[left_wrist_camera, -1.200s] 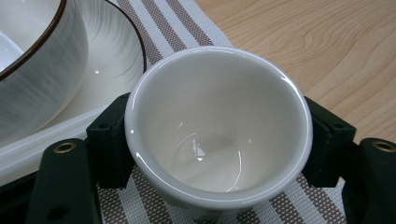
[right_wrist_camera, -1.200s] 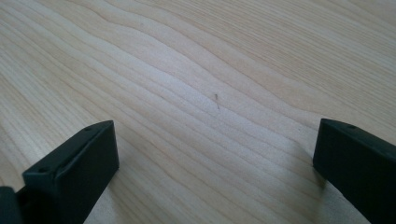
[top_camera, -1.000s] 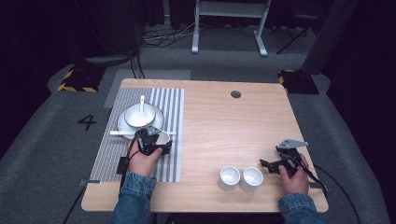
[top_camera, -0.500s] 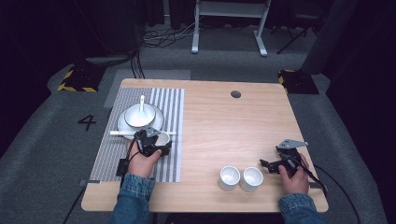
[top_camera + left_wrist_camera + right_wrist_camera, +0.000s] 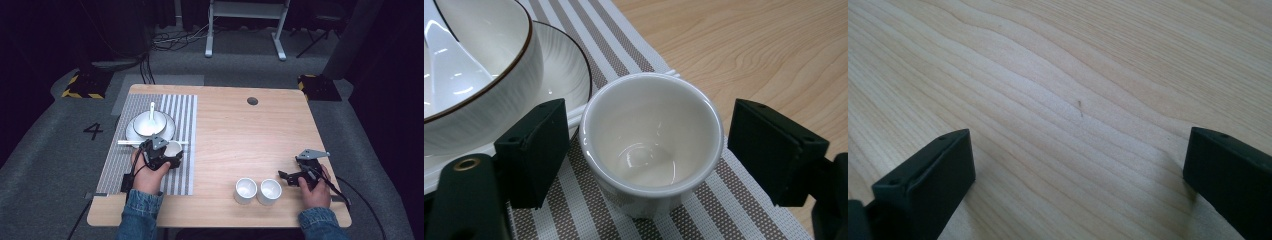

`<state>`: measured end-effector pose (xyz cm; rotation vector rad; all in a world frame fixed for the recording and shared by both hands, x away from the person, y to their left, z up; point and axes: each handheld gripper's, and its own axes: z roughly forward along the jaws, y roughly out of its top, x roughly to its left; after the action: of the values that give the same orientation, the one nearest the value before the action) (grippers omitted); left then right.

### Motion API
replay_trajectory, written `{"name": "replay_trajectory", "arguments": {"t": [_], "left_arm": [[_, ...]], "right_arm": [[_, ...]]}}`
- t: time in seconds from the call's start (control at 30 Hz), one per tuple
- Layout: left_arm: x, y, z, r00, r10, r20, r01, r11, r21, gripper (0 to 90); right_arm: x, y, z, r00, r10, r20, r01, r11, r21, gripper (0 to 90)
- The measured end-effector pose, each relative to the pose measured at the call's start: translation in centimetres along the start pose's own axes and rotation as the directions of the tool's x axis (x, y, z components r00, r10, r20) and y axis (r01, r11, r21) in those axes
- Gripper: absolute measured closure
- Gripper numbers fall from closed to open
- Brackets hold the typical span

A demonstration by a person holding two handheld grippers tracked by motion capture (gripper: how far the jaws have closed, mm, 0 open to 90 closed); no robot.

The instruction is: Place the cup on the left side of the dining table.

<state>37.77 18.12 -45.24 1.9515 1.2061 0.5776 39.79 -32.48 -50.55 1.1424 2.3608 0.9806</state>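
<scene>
Now, your left gripper (image 5: 651, 150) jaws apart around white cup (image 5: 651, 145) on striped mat (image 5: 734, 200), near bowl (image 5: 479, 75). Centre, then close gently. Right gripper (image 5: 1078, 175) spread wide over bare table (image 5: 1073, 75).

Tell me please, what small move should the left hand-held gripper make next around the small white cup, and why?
Probably withdraw the left hand-held gripper backwards. Its jaws stand open on either side of the small white ceramic cup, with gaps visible, and the cup stands upright on the grey striped woven placemat beside the white bowl, so it looks released.
</scene>
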Motion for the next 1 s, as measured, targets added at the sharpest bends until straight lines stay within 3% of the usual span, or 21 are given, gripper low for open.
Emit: {"name": "replay_trajectory", "arguments": {"t": [0.13,0.4,1.0], "left_arm": [[0.1,-0.4,-1.2,0.9985,-0.028,0.046,0.03,0.9989,-0.036,17.1],[0.2,-1.2,-3.6,0.9986,-0.028,0.045,0.031,0.9964,-0.079,17.8],[-1.0,-3.3,-6.4,0.9979,0.034,0.056,-0.031,0.998,-0.055,18.0]], "right_arm": [[0.0,0.0,0.0,1.0,0.0,0.0,0.0,1.0,0.0,0.3],[0.0,0.0,0.0,1.0,0.0,0.0,0.0,1.0,0.0,0.3],[0.0,0.0,0.0,1.0,0.0,0.0,0.0,1.0,0.0,0.3]]}}
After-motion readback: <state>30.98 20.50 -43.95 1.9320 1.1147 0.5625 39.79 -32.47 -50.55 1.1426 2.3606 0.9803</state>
